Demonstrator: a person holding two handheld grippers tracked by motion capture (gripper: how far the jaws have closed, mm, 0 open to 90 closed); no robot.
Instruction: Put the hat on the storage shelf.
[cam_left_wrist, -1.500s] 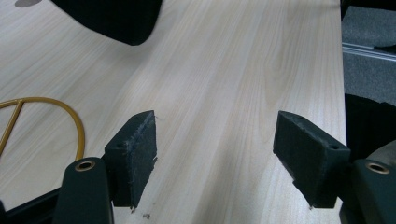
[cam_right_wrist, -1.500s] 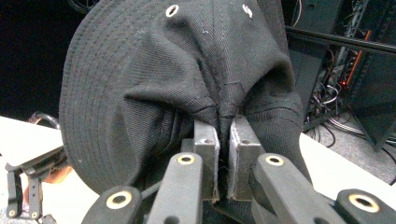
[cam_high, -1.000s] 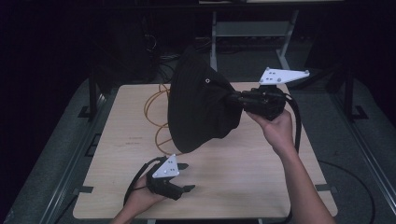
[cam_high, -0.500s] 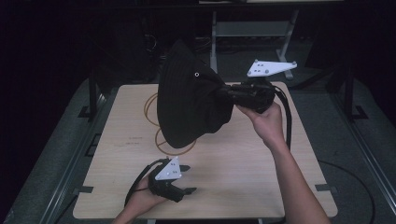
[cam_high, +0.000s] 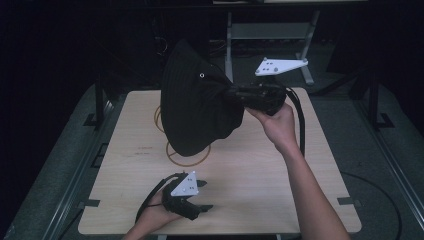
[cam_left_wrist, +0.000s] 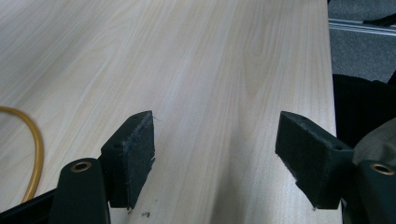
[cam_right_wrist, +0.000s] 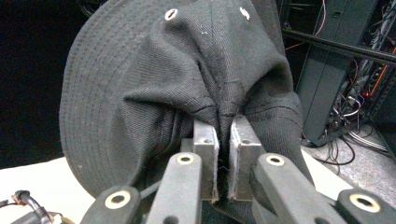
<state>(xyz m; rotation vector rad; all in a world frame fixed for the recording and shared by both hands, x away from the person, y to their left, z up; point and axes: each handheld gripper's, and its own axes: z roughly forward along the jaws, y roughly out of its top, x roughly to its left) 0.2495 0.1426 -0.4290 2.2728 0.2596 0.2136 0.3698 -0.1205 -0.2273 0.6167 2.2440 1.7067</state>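
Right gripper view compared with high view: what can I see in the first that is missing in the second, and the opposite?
The right gripper view alone shows the right gripper from close up: its jaws pinch a fold of the black hat's crown. It also shows the stitched brim and equipment racks behind.

The high view alone shows the whole wooden table, the orange ring on it, the left gripper low near the front edge, and both forearms.

Both show the hat lifted off the table by the right gripper.

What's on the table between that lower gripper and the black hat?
Mostly bare wood between the left gripper and the hat; the high view shows an orange ring there.
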